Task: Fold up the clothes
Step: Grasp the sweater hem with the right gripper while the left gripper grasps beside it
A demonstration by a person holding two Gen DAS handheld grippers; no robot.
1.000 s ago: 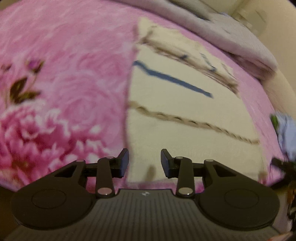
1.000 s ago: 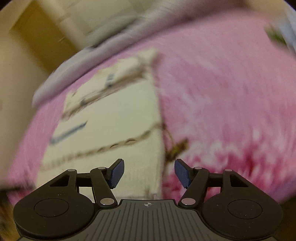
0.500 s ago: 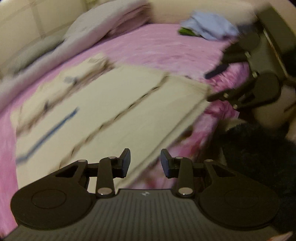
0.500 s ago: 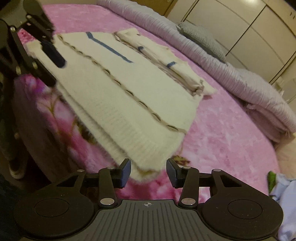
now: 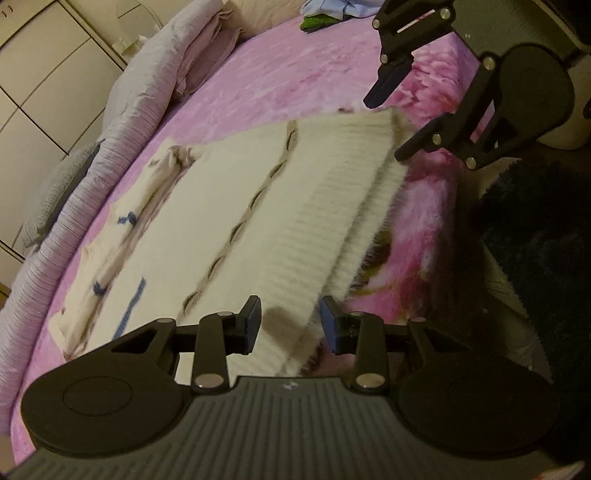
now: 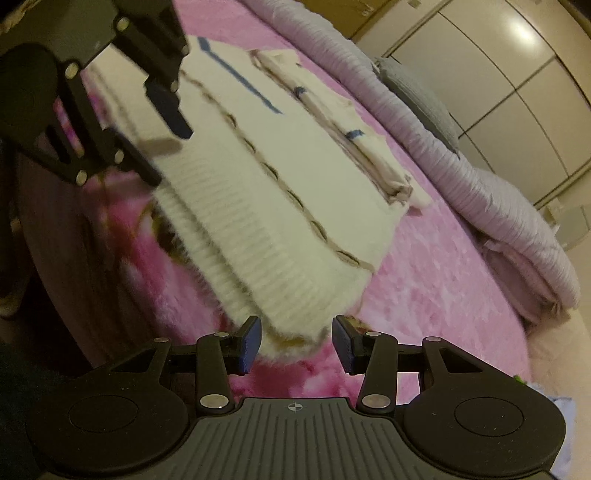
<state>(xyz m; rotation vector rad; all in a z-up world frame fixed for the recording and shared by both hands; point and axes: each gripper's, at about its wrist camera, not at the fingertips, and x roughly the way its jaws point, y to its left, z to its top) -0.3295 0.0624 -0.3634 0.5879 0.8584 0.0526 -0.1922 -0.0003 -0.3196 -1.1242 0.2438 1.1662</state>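
Observation:
A cream knit sweater with tan chain trim and blue stripes lies flat on the pink floral bedspread, sleeves folded in along its far side. Its ribbed hem faces the bed edge. My left gripper is open, its jaws straddling one hem corner without closing on it. My right gripper is open around the other hem corner of the sweater. Each gripper shows in the other's view: the right one and the left one, both open at the hem.
A rolled lilac quilt and grey pillow lie along the bed's far side, with wardrobe doors behind. Blue and green clothes lie at the bed's end. A dark rug covers the floor by the bed edge.
Both grippers have swung round to the bed edge and come in at the sweater's hem corners. Both stay open. The sweater has not moved.

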